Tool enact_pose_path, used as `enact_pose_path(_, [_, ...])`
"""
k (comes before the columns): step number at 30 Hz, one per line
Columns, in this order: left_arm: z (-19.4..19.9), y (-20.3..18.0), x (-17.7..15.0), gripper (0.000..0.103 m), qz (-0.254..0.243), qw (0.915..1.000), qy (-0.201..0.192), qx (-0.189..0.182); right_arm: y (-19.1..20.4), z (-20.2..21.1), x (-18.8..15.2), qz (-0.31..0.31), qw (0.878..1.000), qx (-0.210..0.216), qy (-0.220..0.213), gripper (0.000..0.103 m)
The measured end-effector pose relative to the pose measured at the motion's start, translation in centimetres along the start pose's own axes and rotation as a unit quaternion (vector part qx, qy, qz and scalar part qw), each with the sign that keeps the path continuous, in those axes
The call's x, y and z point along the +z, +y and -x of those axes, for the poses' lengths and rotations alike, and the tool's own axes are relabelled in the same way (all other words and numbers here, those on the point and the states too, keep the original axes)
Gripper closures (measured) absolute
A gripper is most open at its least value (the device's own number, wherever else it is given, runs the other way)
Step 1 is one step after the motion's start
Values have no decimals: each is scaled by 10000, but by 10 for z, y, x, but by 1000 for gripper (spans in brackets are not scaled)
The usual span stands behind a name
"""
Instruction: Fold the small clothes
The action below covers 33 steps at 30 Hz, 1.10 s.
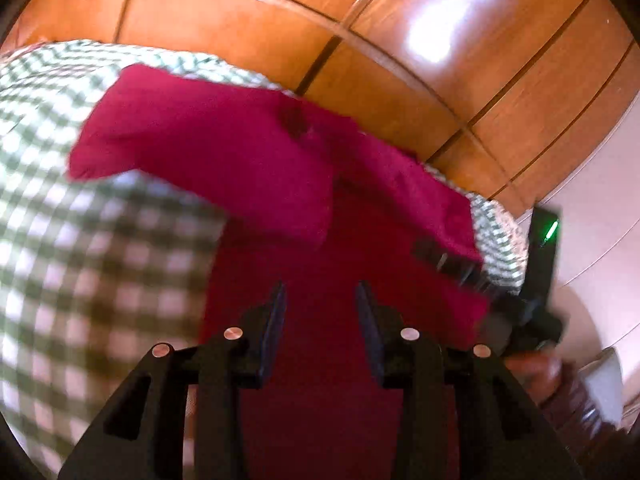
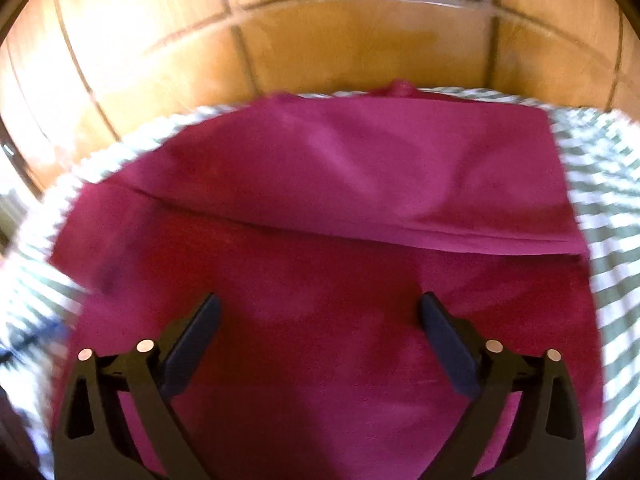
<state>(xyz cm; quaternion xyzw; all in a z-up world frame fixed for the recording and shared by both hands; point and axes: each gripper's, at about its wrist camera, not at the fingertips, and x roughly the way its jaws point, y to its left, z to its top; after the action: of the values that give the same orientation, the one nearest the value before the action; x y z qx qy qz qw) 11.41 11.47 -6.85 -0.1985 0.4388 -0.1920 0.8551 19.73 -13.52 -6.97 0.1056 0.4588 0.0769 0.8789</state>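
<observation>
Your left gripper [image 1: 320,300] and right gripper [image 2: 320,312] both hang with fingers apart, empty. The magenta garment [image 2: 340,184] lies directly beneath and ahead, its folded edge running crosswise beyond your right fingers, which are nearer.

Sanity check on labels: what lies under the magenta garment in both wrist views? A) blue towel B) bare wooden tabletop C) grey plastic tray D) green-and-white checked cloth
D: the magenta fabric garment lies on a green-and-white checked cloth, which shows around its edges in the right wrist view and to its left in the left wrist view; the wooden panels stand behind.
</observation>
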Motion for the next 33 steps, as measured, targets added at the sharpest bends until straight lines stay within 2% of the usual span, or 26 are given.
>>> enact_pose_path(2, [2,7,-15,68,91,9999,86,33,26,-11,8,23,9977,620,268,26])
enact_pose_path(6, [2,14,-34,68,110,9999,78,67,82,-41,17,399,9912,1097,619,34])
enact_pose_path(8, [1,15,-36,68,52,9999,76,85,106,-59,21,570,9891,1100,794,34])
enact_pose_path(10, [0,15,-38,68,9,9999,69,96,122,-71,26,677,9899,932,828,42])
enact_pose_path(11, [0,15,-39,68,2,9999,64,88,130,-73,30,775,9901,824,830,63])
enact_pose_path(12, [0,16,-40,68,-5,10000,61,71,134,-73,34,834,9899,792,832,89])
enact_pose_path(13, [-1,16,-42,68,-7,10000,61,55,140,-67,41,876,9900,794,776,95])
enact_pose_path(18, [1,19,-50,68,46,10000,41,5,151,13,85,1231,9869,973,-387,96])
enact_pose_path(19, [1,17,-50,68,36,10000,37,24,147,37,99,1270,9844,1000,-691,96])
enact_pose_path(22, [0,15,-49,68,-4,10000,25,86,121,80,129,1171,9816,904,-1209,96])
enact_pose_path(25, [-5,11,-45,68,-23,9999,26,125,79,105,149,934,9827,552,-1501,96])
enact_pose_path(29, [-9,9,-45,67,-61,9998,20,190,5,111,151,381,9879,-53,-1501,96])
enact_pose_path(33, [-11,7,-45,68,-69,9997,39,239,-70,85,132,-200,9917,-645,-1097,96])
